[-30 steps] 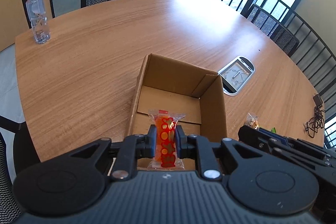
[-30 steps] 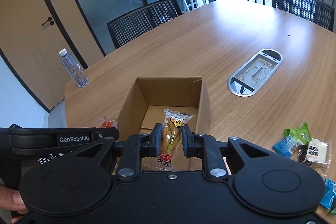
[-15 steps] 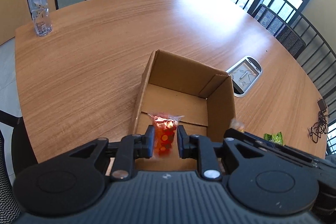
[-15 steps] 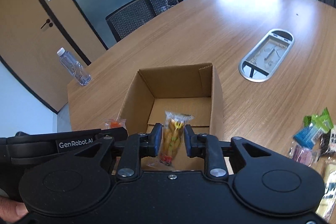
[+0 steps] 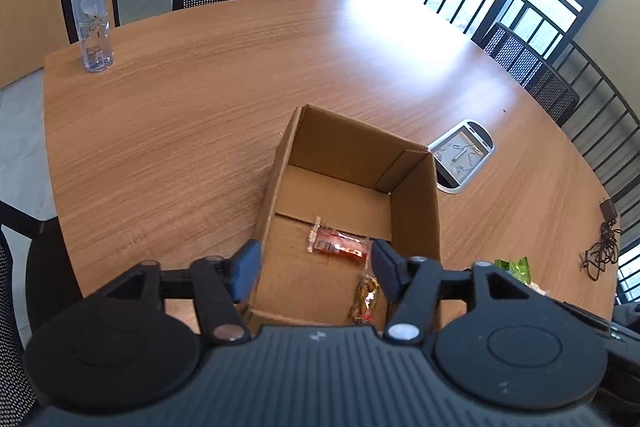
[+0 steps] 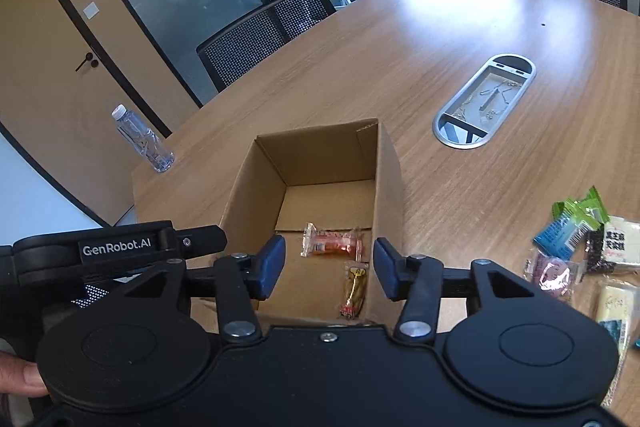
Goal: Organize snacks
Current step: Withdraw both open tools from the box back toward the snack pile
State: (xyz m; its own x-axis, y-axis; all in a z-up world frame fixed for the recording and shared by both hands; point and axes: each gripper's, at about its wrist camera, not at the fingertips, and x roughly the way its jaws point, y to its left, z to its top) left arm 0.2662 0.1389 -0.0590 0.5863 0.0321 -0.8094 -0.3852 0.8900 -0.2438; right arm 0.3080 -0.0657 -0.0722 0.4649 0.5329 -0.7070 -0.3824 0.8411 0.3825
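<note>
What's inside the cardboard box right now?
Two packets lie on the cardboard box floor: a red-orange snack packet and a yellow snack packet. The near end of the floor is hidden behind the tool bodies.

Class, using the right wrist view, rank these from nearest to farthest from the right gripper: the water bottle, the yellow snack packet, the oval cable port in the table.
1. Yellow snack packet, on the box floor just below the open right gripper.
2. Oval cable port, farther off to the right.
3. Water bottle, far left near the table edge; close to the port's range, so this order is tentative.
</note>
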